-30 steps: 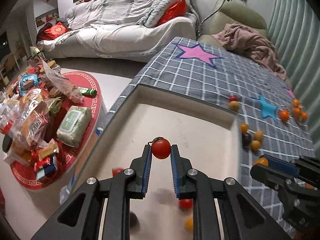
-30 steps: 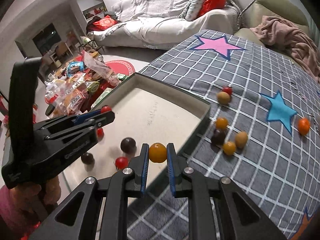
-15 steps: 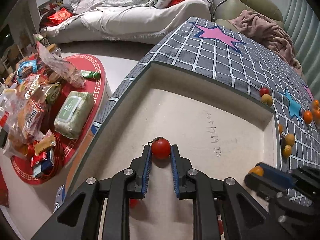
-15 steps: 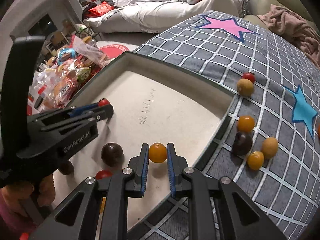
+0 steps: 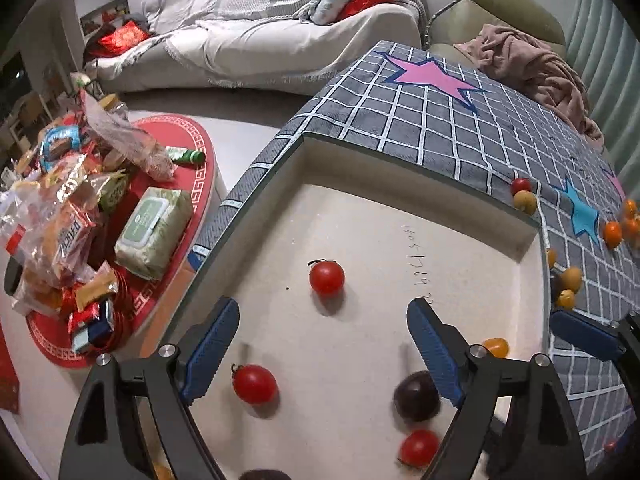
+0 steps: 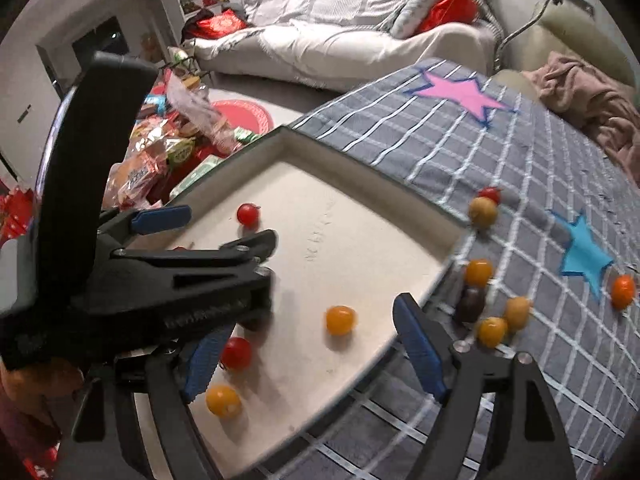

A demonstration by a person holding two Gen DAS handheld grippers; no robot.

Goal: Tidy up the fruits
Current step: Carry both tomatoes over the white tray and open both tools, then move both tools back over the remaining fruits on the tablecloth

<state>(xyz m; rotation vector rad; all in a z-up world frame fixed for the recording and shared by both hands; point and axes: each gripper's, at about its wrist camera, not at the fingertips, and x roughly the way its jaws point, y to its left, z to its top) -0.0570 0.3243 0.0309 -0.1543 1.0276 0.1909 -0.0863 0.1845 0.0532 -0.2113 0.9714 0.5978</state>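
A beige tray [image 5: 448, 184] [image 6: 376, 184] sits on a grey checked cloth. My left gripper [image 5: 322, 328] is open over the tray; a red tomato [image 5: 327, 277] lies just ahead of it, also seen in the right wrist view [image 6: 248, 213]. My right gripper [image 6: 308, 344] is open over the tray's near edge, with an orange tomato [image 6: 340, 320] lying between its fingers on the tray floor. More red [image 5: 255, 384], dark [image 5: 416, 396] and orange [image 6: 223, 400] tomatoes lie in the tray. Several loose tomatoes [image 6: 478, 273] lie on the cloth right of the tray.
The left gripper's body [image 6: 160, 280] crosses the left of the right wrist view. A red round table [image 5: 120, 248] with snack packets stands left of the tray. A white sofa [image 5: 260, 40] and a pink blanket [image 5: 532, 68] lie behind.
Both grippers have opened. The left let go of the red tomato and the right let go of the orange tomato; both now lie on the tray floor.
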